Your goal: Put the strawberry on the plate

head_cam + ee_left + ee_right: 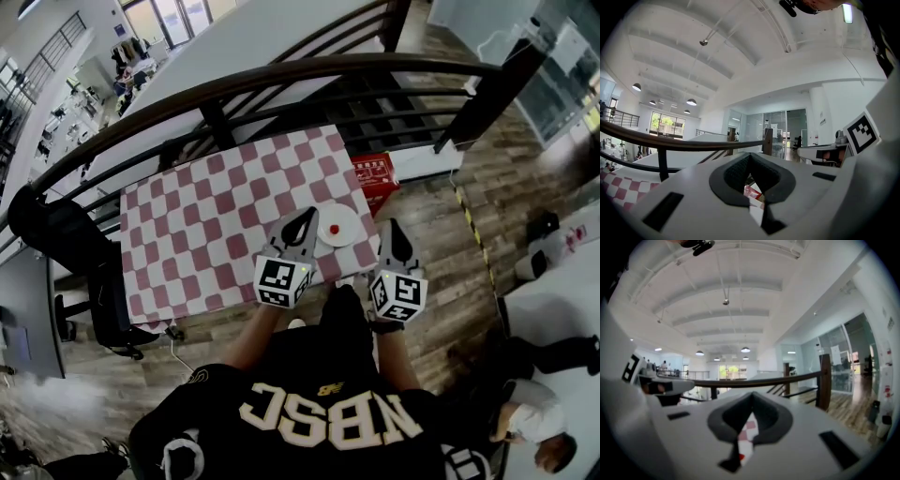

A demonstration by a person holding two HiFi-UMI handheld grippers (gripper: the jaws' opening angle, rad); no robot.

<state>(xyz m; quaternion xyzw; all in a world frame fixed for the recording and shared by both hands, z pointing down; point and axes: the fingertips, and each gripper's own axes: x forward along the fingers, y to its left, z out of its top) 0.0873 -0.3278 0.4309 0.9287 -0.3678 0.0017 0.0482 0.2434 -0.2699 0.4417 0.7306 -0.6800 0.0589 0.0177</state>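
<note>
at the near right corner of the red-and-white checked tabletop (206, 225), a small round white plate (352, 217) lies flat, and the red strawberry (334, 230) sits on it, a little left of its middle.

the person holds both grippers out in front of the body, forearms reaching forward from the black jersey, each marker cube nearest the chest and the jaws pointing away toward the dark curved railing (281, 80). the left gripper (309, 214) lies roughly level over the cloth, its tip just beside the plate's left rim, not touching the strawberry. the right gripper (392, 225) is on the plate's other side, near the tabletop's right edge, so the plate lies between the two tips.

in the left gripper view the left gripper (750, 155) has its dark pads meeting at the tip, closed together with nothing between them. in the right gripper view the right gripper (752, 394) is likewise closed, tips touching and empty; checked cloth shows through the slit below them.

a red box (375, 178) stands on the wooden floor beyond the tabletop's right side.
</note>
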